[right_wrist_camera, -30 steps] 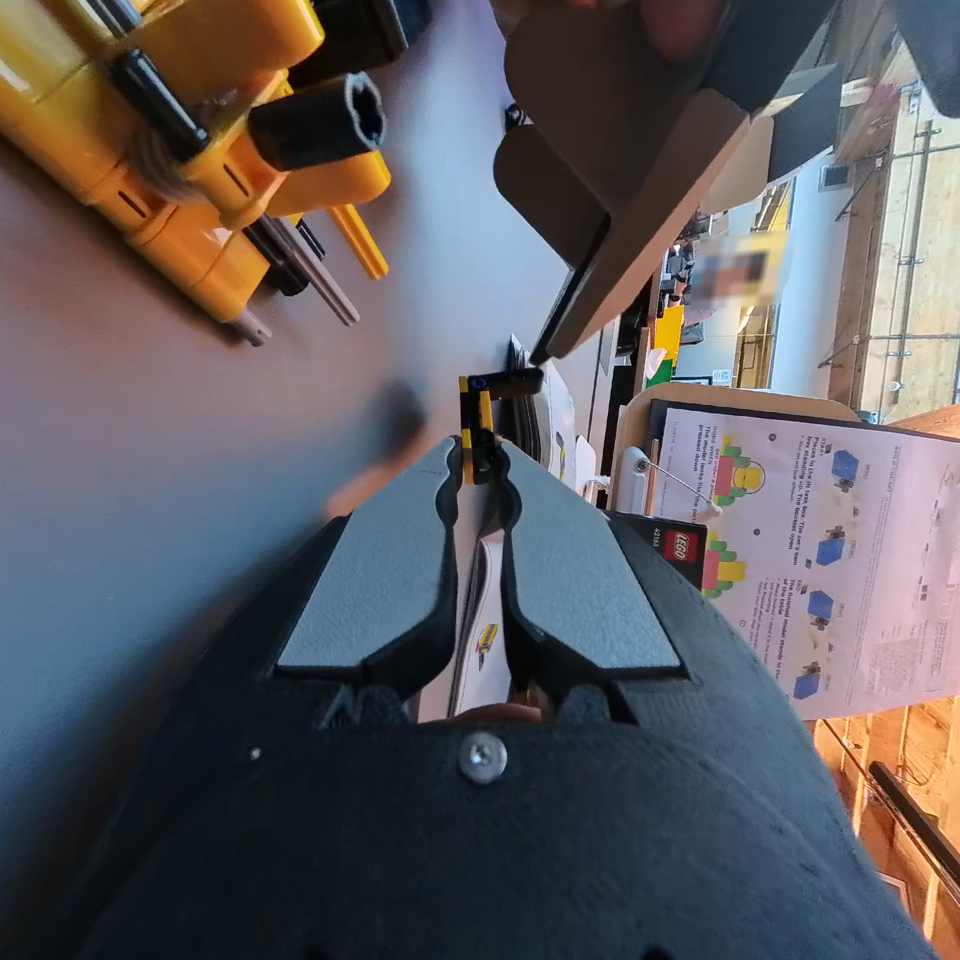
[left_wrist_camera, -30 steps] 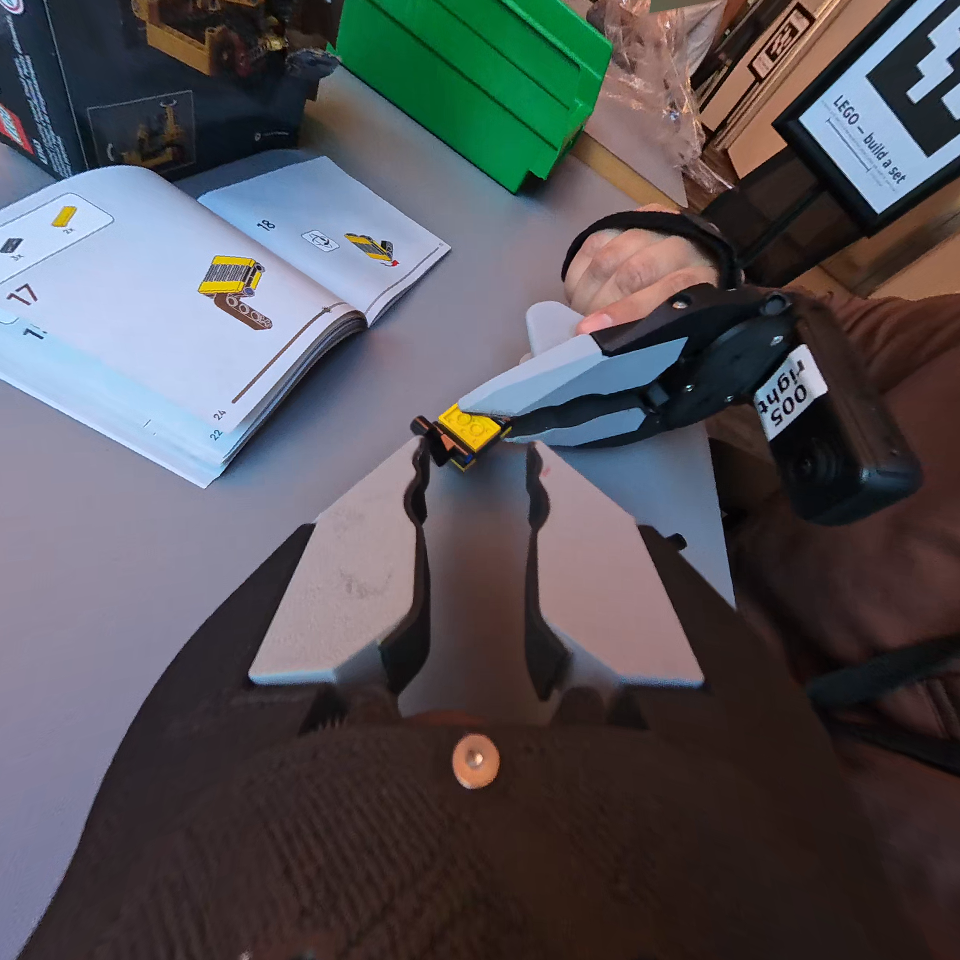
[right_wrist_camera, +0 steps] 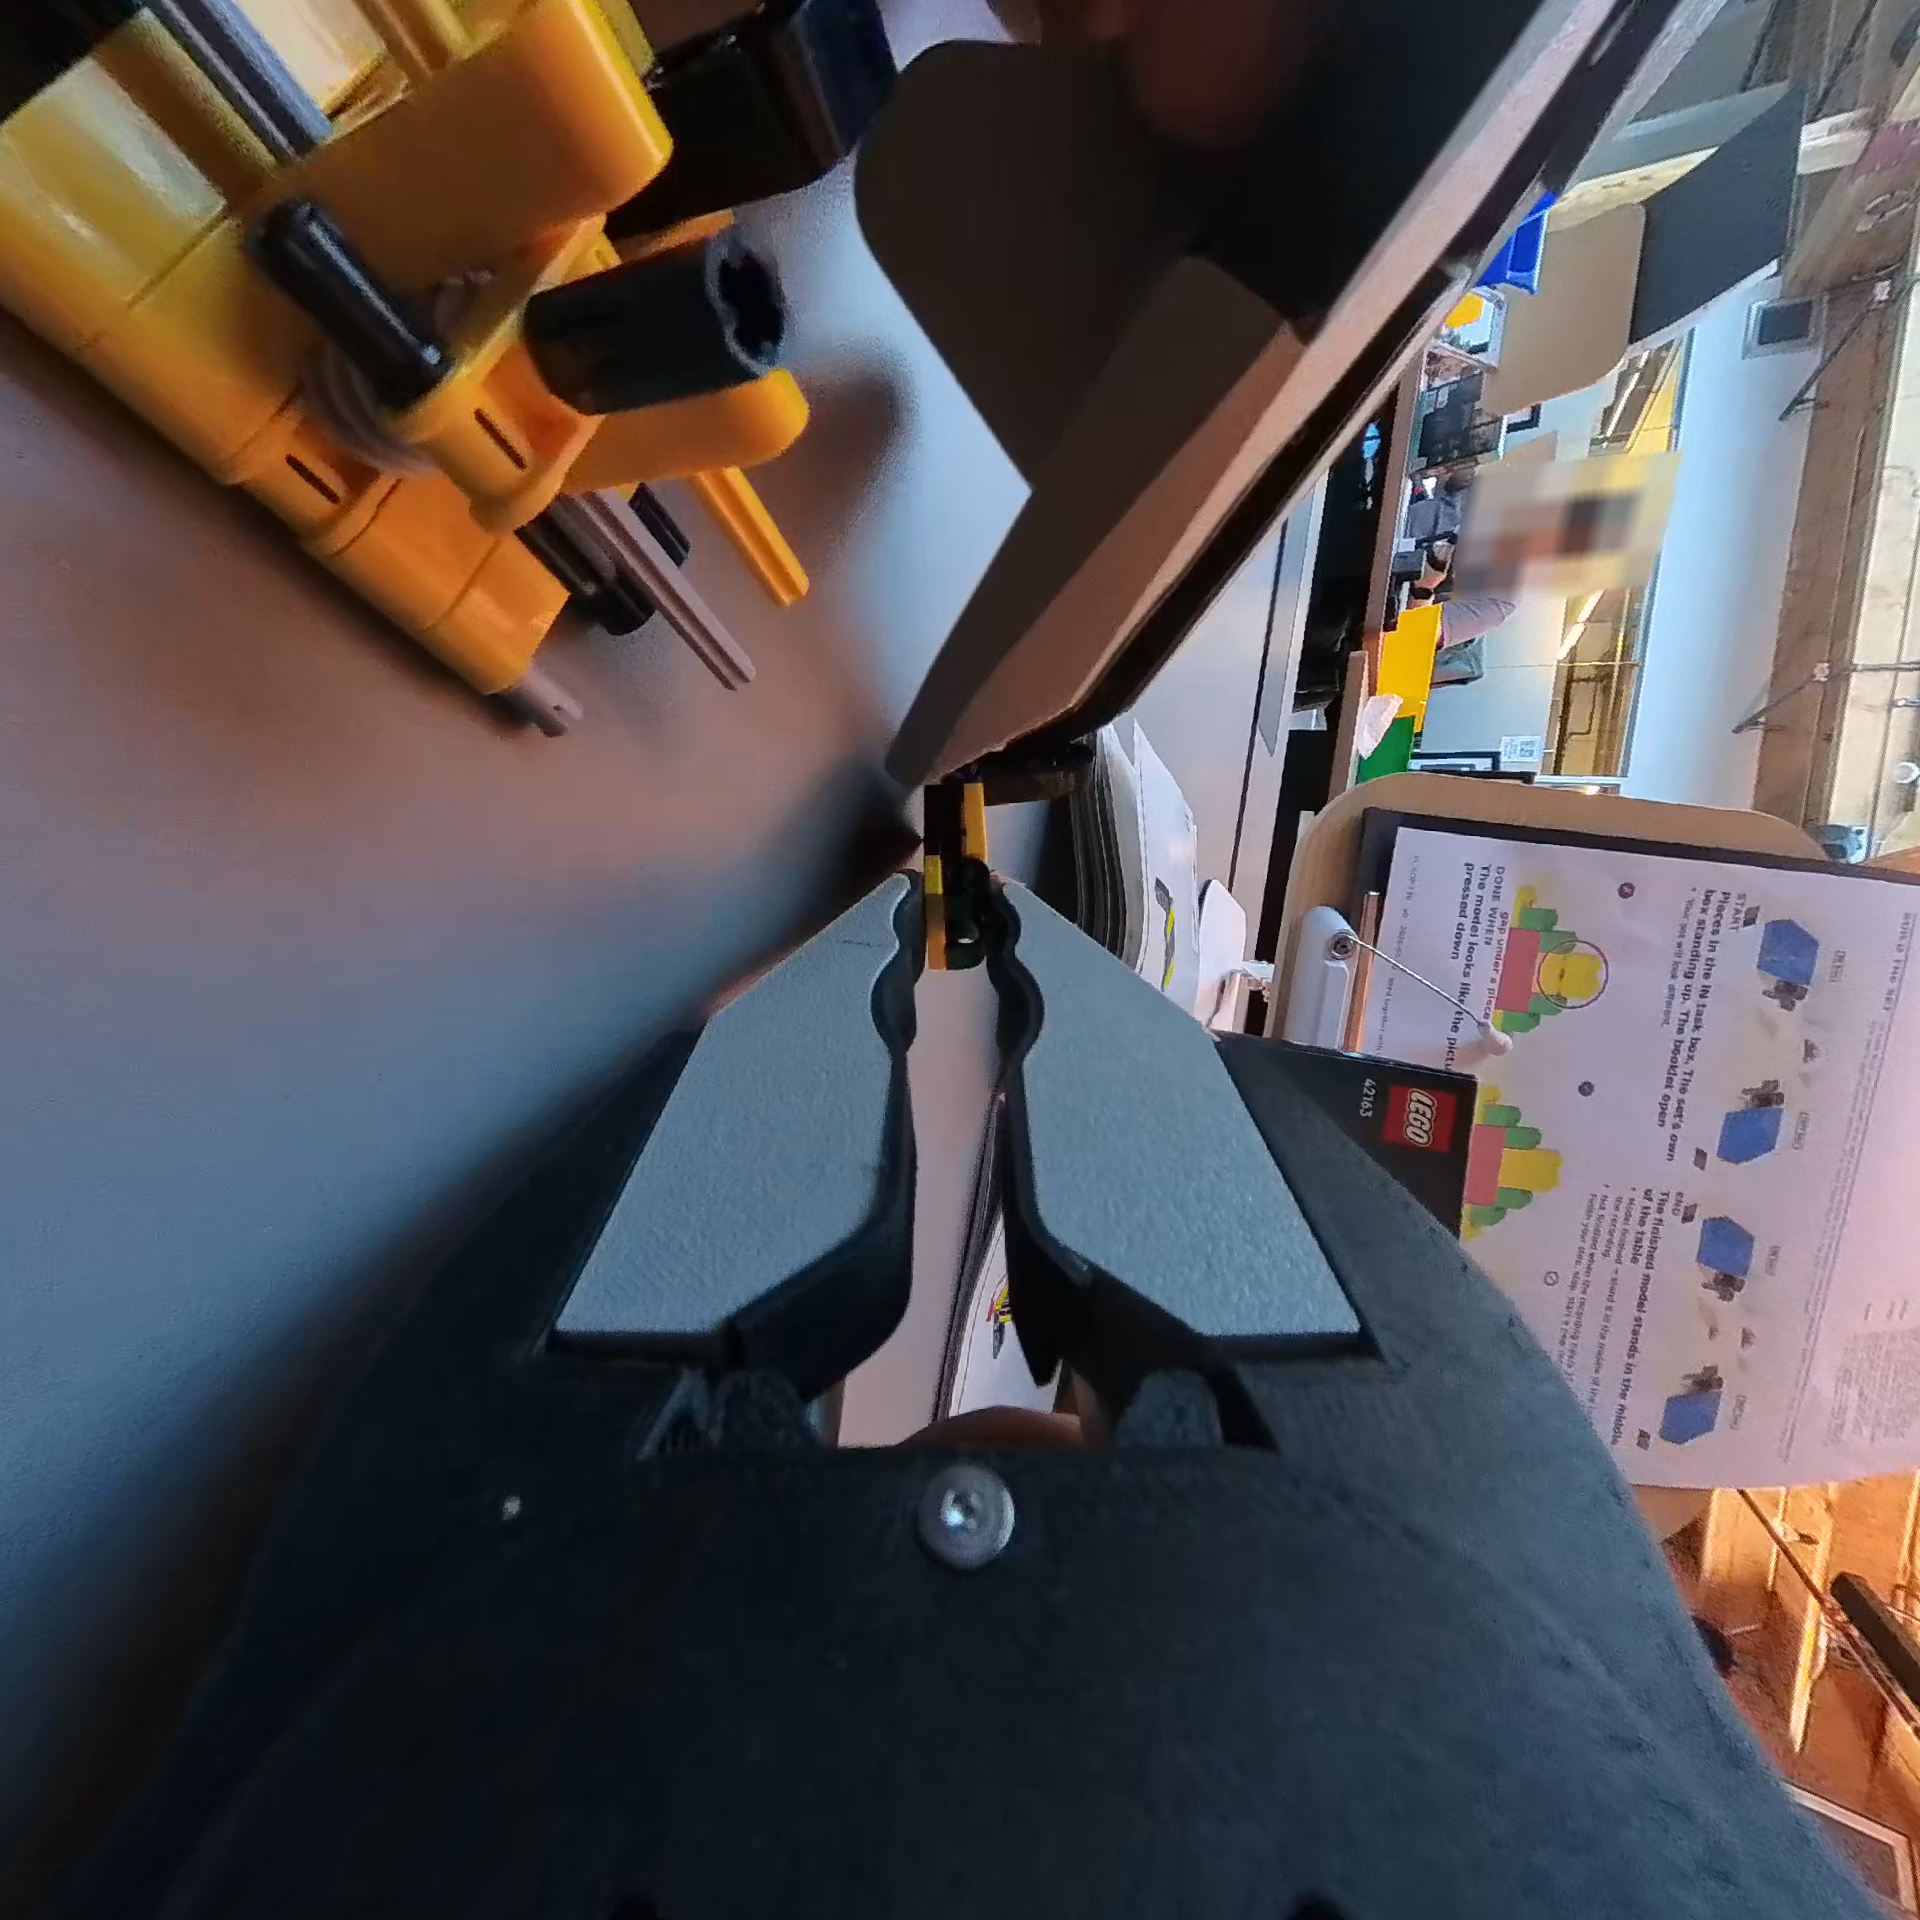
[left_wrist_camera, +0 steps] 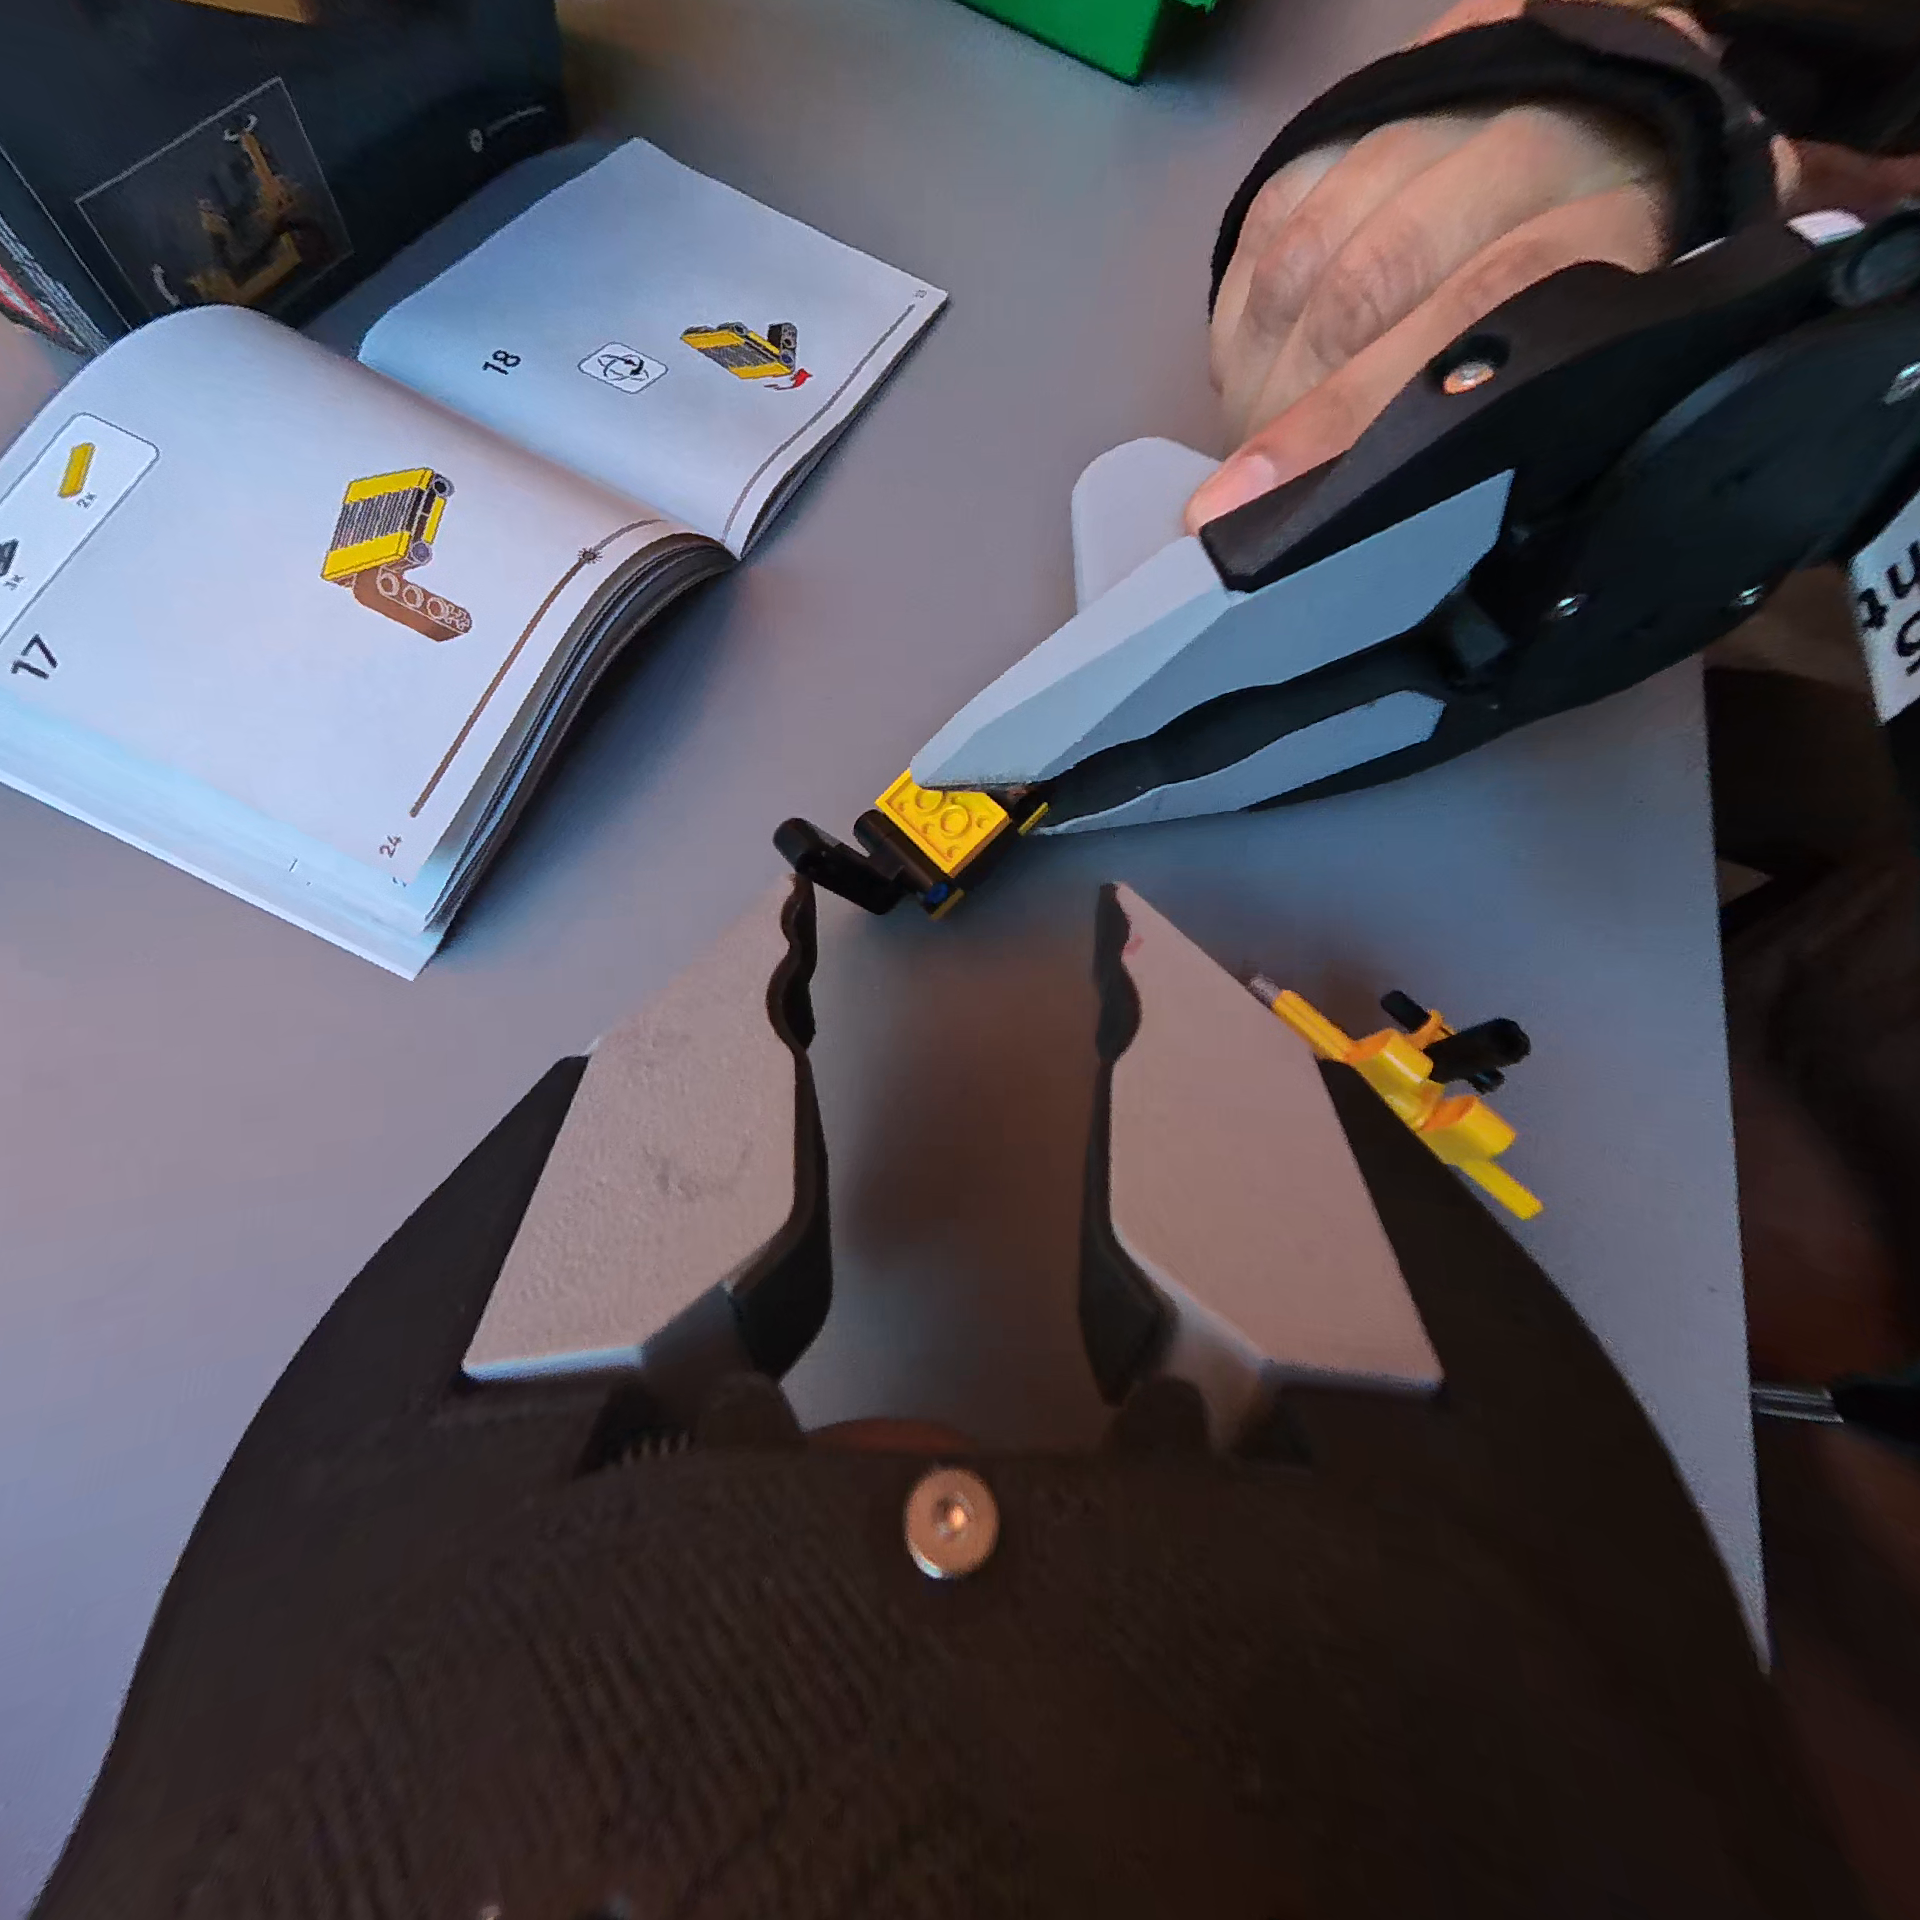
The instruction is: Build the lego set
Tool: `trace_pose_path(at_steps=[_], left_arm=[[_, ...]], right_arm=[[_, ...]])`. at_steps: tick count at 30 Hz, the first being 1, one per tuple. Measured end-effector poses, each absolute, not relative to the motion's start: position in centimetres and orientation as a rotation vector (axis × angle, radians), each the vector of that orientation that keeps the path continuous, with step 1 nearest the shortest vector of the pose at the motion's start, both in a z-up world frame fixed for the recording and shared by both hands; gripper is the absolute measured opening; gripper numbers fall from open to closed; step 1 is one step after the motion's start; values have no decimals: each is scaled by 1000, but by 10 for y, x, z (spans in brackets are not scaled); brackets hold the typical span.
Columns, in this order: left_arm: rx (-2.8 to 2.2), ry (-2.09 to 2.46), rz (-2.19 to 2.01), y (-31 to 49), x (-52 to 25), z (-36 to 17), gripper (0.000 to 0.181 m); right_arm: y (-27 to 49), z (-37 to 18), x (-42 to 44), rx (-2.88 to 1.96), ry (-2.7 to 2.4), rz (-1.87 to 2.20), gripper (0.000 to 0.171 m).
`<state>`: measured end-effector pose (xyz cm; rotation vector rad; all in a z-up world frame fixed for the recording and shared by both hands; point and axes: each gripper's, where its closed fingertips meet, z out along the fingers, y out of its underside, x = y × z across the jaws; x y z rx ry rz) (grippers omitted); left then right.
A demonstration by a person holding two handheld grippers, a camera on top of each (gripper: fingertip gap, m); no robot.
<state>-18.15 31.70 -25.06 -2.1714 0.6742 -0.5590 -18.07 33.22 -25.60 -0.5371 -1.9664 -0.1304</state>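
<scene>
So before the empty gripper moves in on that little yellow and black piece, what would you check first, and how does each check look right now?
1. Right gripper shut on the yellow-and-black sub-assembly: ok.
2. Left gripper open, nothing between its fingers: ok.
3. Black connector arm sticks out toward the left gripper, free to grab: ok.
4. Instruction booklet lies open with its build pictures showing: ok.
5. Larger yellow assembly rests on the table, apart from the held piece: ok.
6. Whether the held pieces are fully pressed together: cannot tell.
</scene>
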Motion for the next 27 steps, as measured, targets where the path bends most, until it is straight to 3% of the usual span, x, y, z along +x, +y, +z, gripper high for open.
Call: trace_pose_path(at_steps=[20, 27], left_arm=[[-2135, 766, -406, 320, -173, -251, 55], [-2119, 762, -443, 322, -171, -249, 50]], right_arm=[[331, -255, -181, -573, -2028, -99, 8], [330, -254, -176, -704, -2090, 86, 8]])
